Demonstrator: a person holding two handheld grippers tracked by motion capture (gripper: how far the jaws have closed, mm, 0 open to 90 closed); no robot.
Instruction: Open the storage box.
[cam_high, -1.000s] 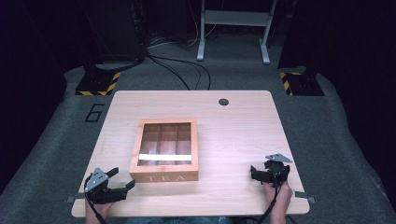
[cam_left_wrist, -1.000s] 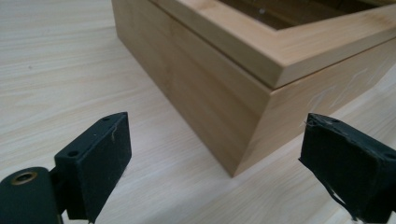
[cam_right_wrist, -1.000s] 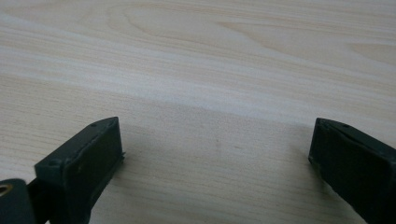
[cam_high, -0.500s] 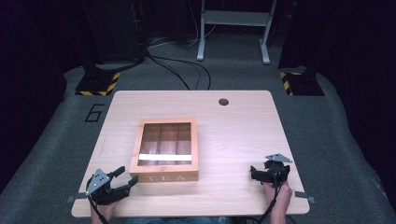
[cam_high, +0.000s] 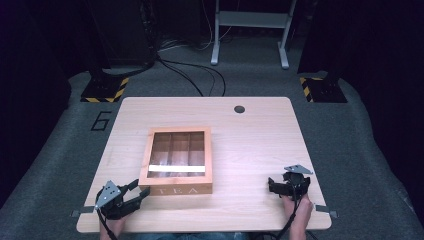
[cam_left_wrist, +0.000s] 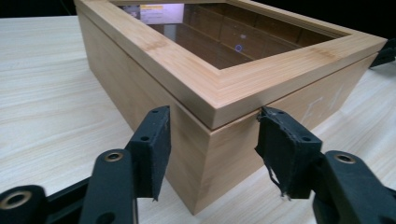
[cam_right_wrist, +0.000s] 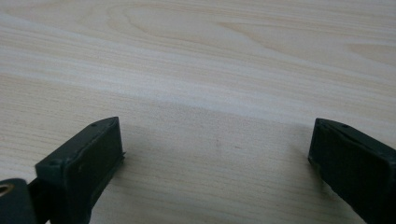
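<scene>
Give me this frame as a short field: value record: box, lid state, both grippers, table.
box: wooden tea box, "TEA" lettered on its near face, left of table centre
lid: shut, clear pane in a wooden frame, dividers visible beneath
left gripper: open, jaws straddling the box's near-left corner, contact unclear
right gripper: open, jaws spread just above bare wood near the right front edge, holding nothing
table: light wood, dark round hole near its far edge
floor: grey carpet, marked "6"
</scene>
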